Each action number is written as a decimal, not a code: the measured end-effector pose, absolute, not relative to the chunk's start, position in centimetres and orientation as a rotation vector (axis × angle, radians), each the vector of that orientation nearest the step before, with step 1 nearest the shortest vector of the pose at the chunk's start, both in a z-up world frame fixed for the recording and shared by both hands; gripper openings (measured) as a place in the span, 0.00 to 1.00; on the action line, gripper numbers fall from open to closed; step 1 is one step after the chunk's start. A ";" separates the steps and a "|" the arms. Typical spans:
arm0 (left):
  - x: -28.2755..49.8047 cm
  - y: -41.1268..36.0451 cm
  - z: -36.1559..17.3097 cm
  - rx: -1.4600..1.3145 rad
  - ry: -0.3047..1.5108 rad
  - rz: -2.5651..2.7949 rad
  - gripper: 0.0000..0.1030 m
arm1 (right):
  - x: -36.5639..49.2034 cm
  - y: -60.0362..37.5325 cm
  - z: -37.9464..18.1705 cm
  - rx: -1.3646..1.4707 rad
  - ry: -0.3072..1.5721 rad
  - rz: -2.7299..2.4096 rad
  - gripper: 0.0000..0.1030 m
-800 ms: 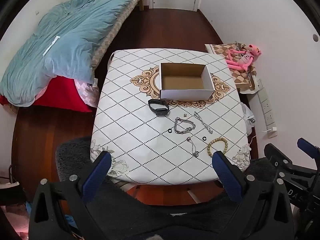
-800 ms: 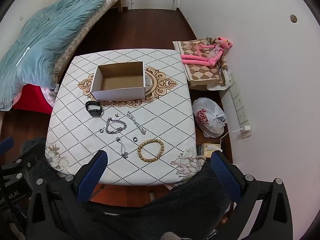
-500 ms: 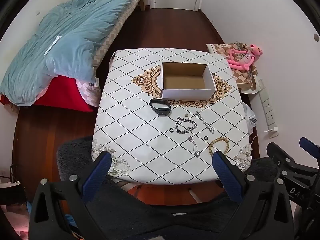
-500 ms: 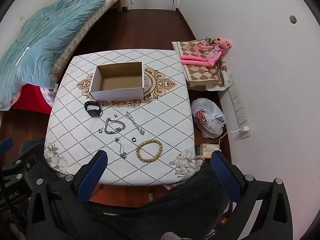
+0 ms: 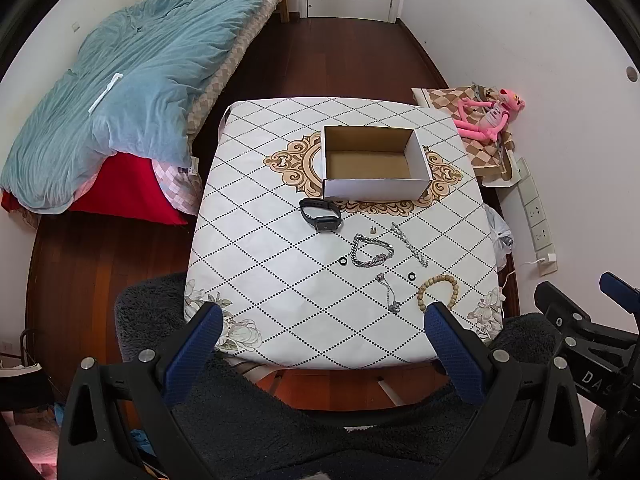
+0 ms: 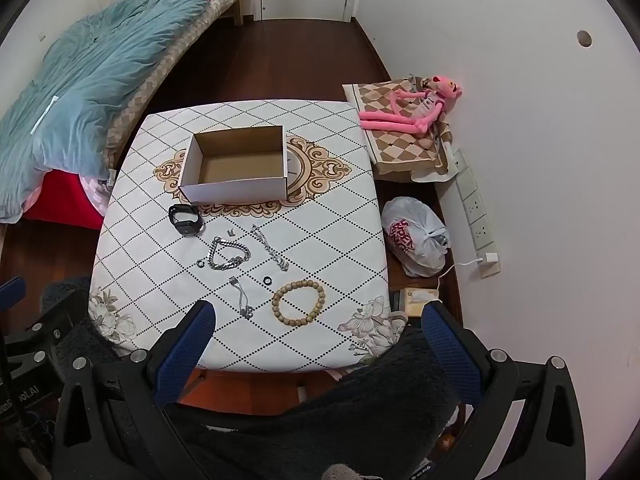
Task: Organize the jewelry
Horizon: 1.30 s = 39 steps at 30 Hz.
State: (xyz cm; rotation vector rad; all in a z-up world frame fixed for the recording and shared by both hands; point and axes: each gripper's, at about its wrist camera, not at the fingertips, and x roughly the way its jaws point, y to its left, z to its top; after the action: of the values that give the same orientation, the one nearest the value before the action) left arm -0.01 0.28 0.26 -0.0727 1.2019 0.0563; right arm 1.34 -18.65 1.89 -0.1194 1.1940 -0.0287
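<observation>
Both grippers, left (image 5: 322, 316) and right (image 6: 318, 314), gape wide above the bench (image 5: 280, 280); the beads (image 6: 298, 302), nearest, suit a low, centered pinch toward the box (image 6: 236, 164).

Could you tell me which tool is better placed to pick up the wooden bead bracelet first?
Right. The wooden bead bracelet lies between the open right tool fingers' line of view; for the left tool it sits far right.

The small metal piece (image 5: 373, 231) beside the chunky chain (image 5: 370, 251) is too tiny to identify. The bed (image 5: 120, 92) runs off the left edge in both views. The print on the plastic bag (image 6: 416, 236) is unreadable.
</observation>
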 end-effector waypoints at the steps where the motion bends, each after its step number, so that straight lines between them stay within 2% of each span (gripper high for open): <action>1: 0.0 0.3 0.3 -0.072 1.204 0.056 1.00 | 1.3 -18.6 1.9 -0.121 1.193 -0.029 1.00; 39: 0.4 -0.3 1.0 -0.062 1.192 0.062 1.00 | 1.1 -18.5 2.5 -0.114 1.187 -0.023 1.00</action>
State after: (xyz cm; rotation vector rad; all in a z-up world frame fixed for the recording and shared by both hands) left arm 0.38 -0.34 0.99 -0.0621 1.1919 0.0625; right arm 1.14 -18.54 2.53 -0.1137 1.1866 -0.0234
